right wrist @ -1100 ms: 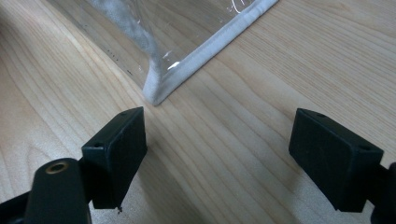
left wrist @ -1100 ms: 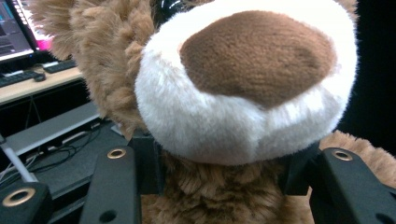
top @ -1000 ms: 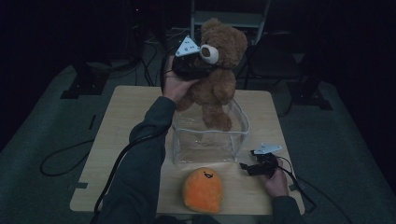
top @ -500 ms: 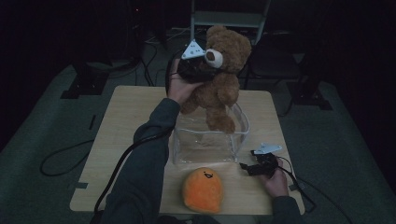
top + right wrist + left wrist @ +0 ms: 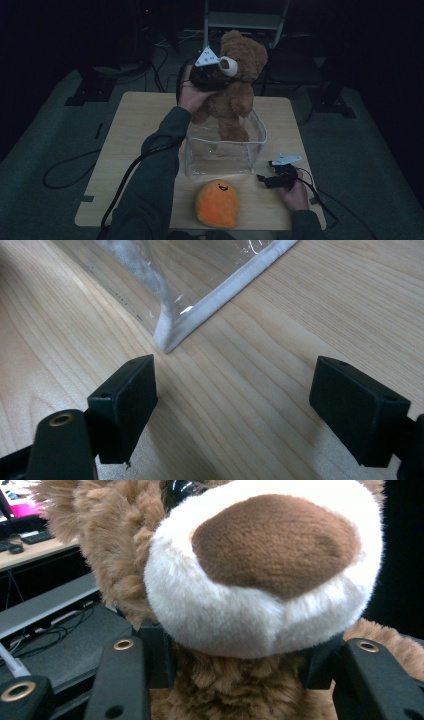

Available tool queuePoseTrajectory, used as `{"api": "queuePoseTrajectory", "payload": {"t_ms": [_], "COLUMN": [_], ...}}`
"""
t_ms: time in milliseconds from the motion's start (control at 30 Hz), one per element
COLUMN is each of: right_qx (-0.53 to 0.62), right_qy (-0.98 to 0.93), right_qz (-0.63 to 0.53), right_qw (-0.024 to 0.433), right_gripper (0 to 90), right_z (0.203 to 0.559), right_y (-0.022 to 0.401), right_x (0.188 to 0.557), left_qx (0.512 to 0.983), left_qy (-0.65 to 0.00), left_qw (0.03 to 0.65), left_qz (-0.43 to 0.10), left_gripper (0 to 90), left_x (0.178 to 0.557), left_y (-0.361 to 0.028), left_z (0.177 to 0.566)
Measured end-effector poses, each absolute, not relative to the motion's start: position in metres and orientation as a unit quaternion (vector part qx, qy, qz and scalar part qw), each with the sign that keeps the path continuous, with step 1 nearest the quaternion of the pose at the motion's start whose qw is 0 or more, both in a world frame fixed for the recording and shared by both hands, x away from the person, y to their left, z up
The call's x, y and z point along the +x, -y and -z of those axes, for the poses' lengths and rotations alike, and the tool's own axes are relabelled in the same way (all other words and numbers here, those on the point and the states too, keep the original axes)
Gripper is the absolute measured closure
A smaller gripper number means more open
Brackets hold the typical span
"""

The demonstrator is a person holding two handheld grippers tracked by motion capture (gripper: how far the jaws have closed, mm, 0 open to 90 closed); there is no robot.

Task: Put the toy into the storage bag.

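A brown teddy bear (image 5: 235,95) hangs upright over a clear plastic bin (image 5: 225,145), its feet dipping inside the rim. My left gripper (image 5: 212,75) is shut on the bear's head at the white muzzle (image 5: 265,565), and a black pad (image 5: 155,655) presses into the fur on each side. My right gripper (image 5: 265,179) rests open on the wooden table (image 5: 135,130), right of the bin. Its fingers (image 5: 125,400) stand wide apart with nothing between them, facing the bin's white-edged bottom corner (image 5: 172,340).
An orange round plush toy (image 5: 216,202) lies at the table's front edge, just before the bin. Cables trail from both grippers over the table and the floor. A chair (image 5: 245,20) and dark stands are behind the table.
My left gripper, with the bear in it, has shifted slightly to the right and down toward the bin. The right gripper has kept still.
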State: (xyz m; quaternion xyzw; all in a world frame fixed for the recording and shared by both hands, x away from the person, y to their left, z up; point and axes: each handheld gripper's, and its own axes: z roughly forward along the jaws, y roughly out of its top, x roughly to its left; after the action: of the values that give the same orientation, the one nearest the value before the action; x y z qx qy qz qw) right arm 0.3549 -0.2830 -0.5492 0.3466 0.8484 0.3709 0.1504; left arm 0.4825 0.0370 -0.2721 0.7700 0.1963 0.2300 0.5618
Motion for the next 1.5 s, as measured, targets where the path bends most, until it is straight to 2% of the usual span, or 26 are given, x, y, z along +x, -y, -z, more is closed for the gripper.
{"api": "queuePoseTrajectory", "payload": {"t_ms": [1500], "right_qx": [0.347], "right_qy": [-0.848], "right_qz": [-0.371], "right_qw": [0.150], "right_gripper": [18.3], "right_z": [0.549], "right_y": [0.283], "right_x": [0.355], "left_qx": [0.784], "left_qy": [-0.170], "left_qw": [0.567], "left_qz": [-0.187], "left_gripper": [45.8], "left_x": [0.476], "left_y": [-0.018], "left_z": [0.287]}}
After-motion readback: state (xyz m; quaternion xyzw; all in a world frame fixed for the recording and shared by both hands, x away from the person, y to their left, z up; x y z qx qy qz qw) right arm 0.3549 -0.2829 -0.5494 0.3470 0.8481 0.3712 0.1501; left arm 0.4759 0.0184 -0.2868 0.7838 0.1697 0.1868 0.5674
